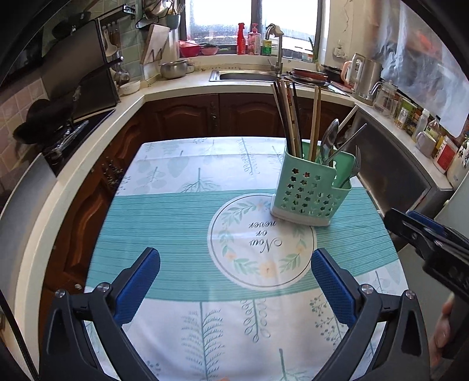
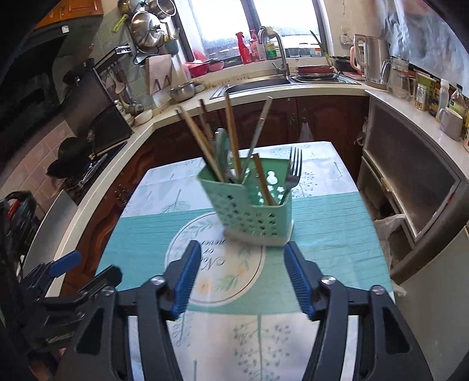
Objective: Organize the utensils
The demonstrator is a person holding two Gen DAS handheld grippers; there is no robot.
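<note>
Both claws gape empty above the counter (image 1: 176, 222). The utensil caddy (image 2: 252, 211) stands upright just ahead of the right claw (image 2: 243, 281), nearer it than the left claw (image 1: 234, 281).

place: home kitchen | signs: sink (image 1: 249, 75), faucet (image 1: 275, 47), stove (image 1: 73, 132), hanging pots (image 2: 149, 26)

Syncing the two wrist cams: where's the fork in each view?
Left wrist: fork, right of centre, tines up in the green caddy's right-hand end compartment.
Right wrist: fork, centre, tines up at the caddy's right end.
Shared landmark: sink faucet under the window.
</note>
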